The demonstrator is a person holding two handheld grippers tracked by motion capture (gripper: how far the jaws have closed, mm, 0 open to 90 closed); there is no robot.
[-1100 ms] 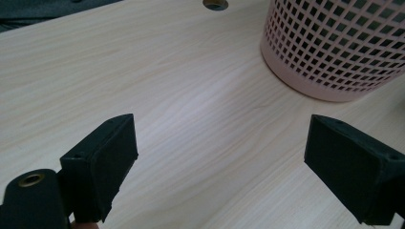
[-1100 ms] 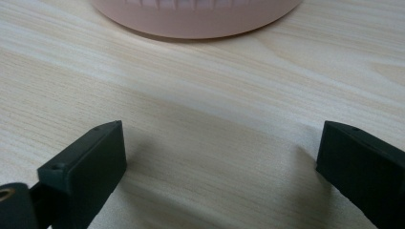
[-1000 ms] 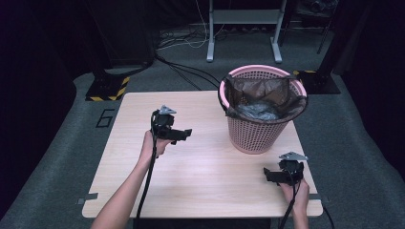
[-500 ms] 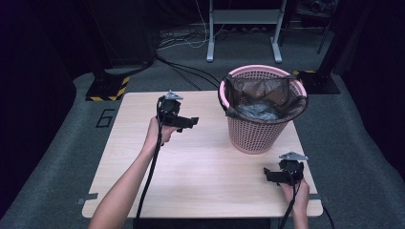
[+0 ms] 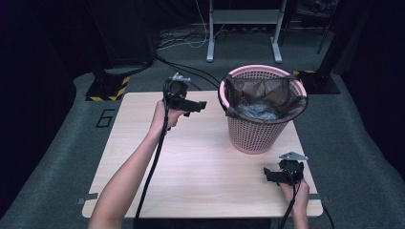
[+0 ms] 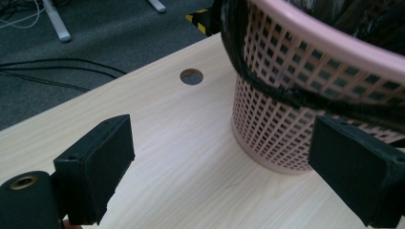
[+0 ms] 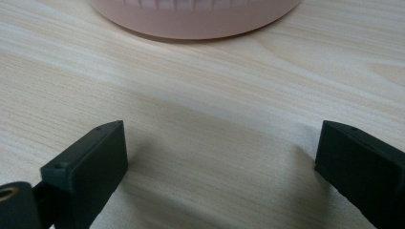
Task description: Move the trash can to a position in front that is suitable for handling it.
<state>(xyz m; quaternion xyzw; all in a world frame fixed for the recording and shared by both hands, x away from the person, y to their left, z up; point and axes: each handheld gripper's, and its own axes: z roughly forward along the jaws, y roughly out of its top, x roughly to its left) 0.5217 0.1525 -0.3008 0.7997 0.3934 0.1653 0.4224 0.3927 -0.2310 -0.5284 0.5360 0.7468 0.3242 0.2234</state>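
My left gripper [image 5: 199,105] hangs above the table [image 5: 200,186], just left of the pink basket [image 5: 260,133], jaws spread wide with nothing between them. Seen along those jaws, the basket [image 6: 305,114] stands close ahead on the right; its top and right side run out of frame, and my right-hand jaw covers part of its lower wall. A black bag [image 5: 261,98] lines the basket and folds over the rim. Something grey and crumpled [image 5: 258,112] lies inside; I cannot make out what it is. A round hole [image 6: 191,76] in the tabletop sits left of the basket.

My right gripper [image 5: 268,175] rests low at the table's near right corner, well apart from the basket, jaws also wide and empty. Its own camera catches just the basket's foot [image 7: 196,19], cut off at the top edge.
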